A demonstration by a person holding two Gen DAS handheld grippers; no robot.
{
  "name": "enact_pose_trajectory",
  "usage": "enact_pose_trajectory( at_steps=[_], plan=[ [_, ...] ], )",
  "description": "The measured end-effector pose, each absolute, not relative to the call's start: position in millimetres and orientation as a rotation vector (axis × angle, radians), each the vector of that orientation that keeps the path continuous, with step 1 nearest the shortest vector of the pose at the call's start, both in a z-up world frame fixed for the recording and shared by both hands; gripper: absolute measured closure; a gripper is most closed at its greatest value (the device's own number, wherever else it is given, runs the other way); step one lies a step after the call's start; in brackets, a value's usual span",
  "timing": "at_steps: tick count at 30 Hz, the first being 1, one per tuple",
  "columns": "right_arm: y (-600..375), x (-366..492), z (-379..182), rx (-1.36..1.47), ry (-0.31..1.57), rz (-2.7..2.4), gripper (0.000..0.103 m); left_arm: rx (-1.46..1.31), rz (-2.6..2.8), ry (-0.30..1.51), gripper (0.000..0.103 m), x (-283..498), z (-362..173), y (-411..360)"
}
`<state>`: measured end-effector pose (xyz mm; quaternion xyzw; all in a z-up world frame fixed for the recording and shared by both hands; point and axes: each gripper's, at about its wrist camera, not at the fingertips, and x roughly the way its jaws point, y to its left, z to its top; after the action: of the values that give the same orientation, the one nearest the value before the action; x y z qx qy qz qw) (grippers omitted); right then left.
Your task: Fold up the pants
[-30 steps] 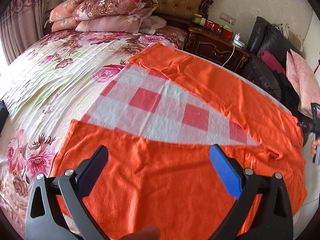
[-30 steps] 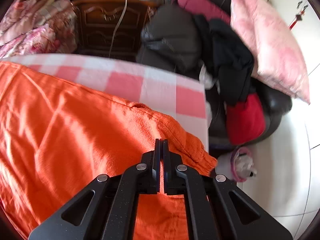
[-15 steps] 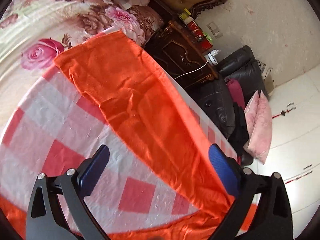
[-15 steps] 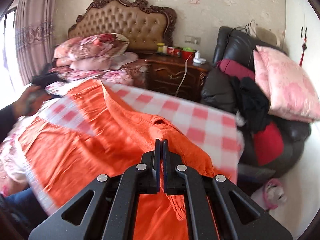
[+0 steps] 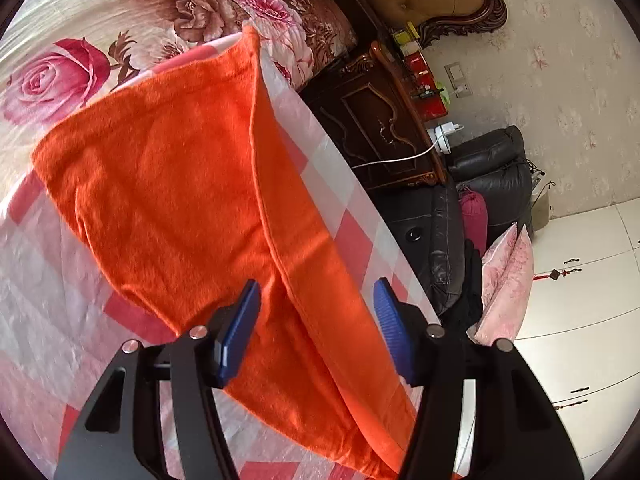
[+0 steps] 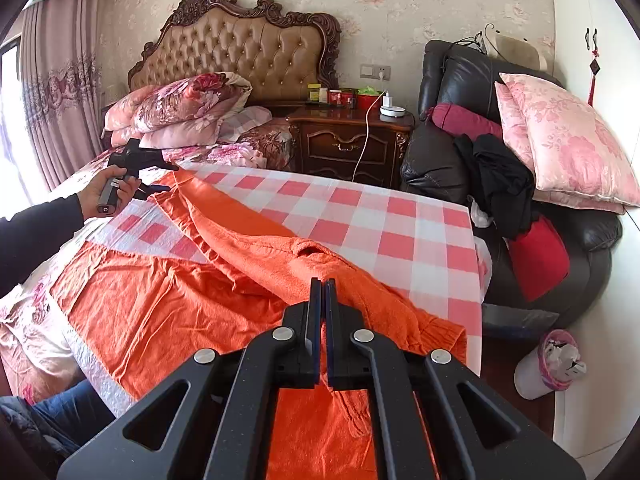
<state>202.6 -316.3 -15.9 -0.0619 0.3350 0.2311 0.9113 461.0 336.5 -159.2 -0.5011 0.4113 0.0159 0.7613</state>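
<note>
Orange pants [image 6: 168, 312] spread on checkered cloth [image 6: 384, 232] over bed. Right gripper [image 6: 320, 280] clenched on near waistband. Left gripper [image 5: 316, 320] just been closing, far leg between pads, not yet pinched.

The bright orange fleece pants [image 6: 172, 304] run under the black right claw [image 6: 320, 312], whose body hides the waist part it pinches; their lower edge is cut off by the picture. In the left wrist view, the black left claw [image 5: 316, 328] covers the near part of the orange leg, and the fabric surface there is blurred. The small jars and boxes [image 6: 340, 96] on the dark carved wooden nightstand [image 6: 348, 144] are too small to identify.
</note>
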Motion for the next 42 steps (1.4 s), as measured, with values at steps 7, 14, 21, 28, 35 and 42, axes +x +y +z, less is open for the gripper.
enact_pose_trajectory(
  at_steps=[7, 14, 21, 28, 35, 42],
  plan=[
    [-318.9, 205.2, -6.7, -0.124, 0.685, 0.455, 0.101, -1.073, 0.176, 0.931, 0.059, 478.9, -160.2, 361.0],
    [-324.8, 212.7, -14.8, -0.111, 0.721, 0.42, 0.101, -0.972, 0.236, 1.003, 0.102, 503.0, -155.5, 366.8],
    [-344.4, 262.4, -2.5, -0.108, 0.726, 0.365, 0.101, -1.002, 0.157, 0.854, 0.102, 454.1, -66.0, 383.2],
    [-360.9, 209.9, -22.3, -0.152, 0.791, 0.394, 0.101, -0.927, 0.088, 0.8, 0.102, 222.2, -47.2, 358.9],
    [-405.8, 158.2, -119.6, 0.123, 1.055, 0.319, 0.095, -1.052, 0.193, 0.871, 0.102, 60.8, -167.2, 328.1],
    [-439.5, 113.8, -124.0, 0.473, 1.059, 0.203, 0.018, -1.056, 0.185, 0.857, 0.102, 62.3, -175.5, 330.5]
  ],
)
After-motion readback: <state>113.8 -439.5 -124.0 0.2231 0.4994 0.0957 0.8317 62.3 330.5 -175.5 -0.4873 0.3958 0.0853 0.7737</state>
